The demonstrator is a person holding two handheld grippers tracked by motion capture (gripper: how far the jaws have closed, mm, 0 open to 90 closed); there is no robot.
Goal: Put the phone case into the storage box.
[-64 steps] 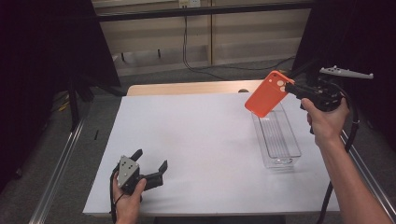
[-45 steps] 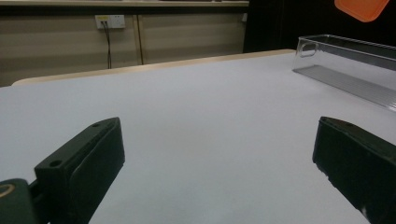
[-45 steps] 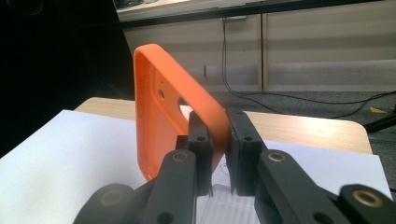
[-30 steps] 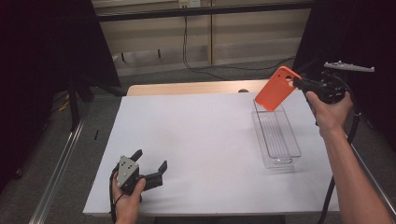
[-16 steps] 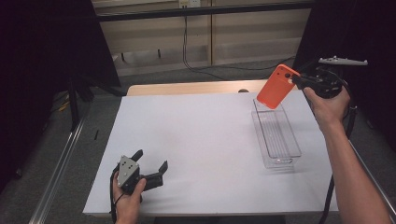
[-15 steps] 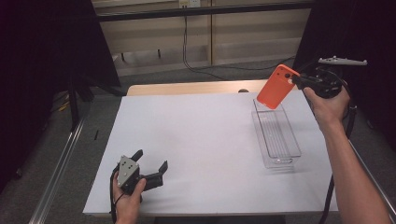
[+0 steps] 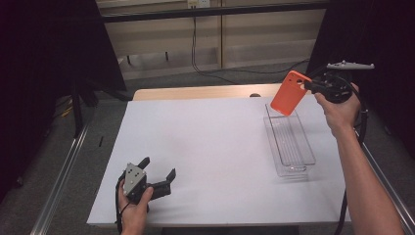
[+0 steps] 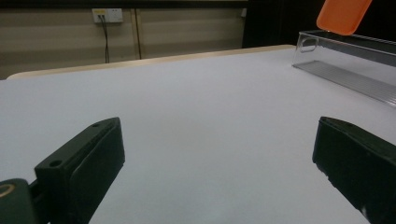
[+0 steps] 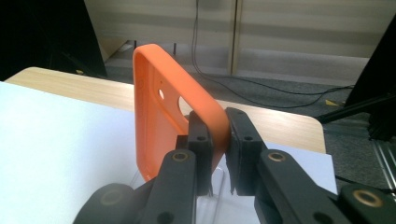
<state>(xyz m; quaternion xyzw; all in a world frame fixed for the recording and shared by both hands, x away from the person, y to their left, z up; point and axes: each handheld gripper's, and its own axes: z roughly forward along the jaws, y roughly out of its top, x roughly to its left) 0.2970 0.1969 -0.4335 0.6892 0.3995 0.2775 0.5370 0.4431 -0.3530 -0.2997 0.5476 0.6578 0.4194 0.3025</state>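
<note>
An orange soft-plastic phone case (image 7: 290, 92) with rounded corners and a camera cut-out hangs in the air, tilted, above the far end of a clear, long, narrow plastic tray (image 7: 289, 145) that sits on the right side of the white-topped bench (image 7: 210, 152). The right gripper (image 7: 313, 87) is clenched on the case's edge, held high by a hand with the forearm reaching up from the lower right and a cable trailing down beside it. The right gripper view shows the two black pads (image 9: 200, 135) pinching the case's (image 9: 163, 116) rim, the inner side and the lens holes facing the camera, with the tray's rim just below. The left gripper (image 7: 159, 177) rests on the bench near its front left corner, the hand wrapped around its body, jaws spread wide with nothing between them. The left gripper view looks low across the bare white surface to the tray (image 8: 348, 60), with the case's (image 8: 343, 15) lower end hovering just over its wall. Compared with two seconds ago, the case has shifted right and farther back, from beside the tray to above its far end; the left gripper has not moved.
</note>
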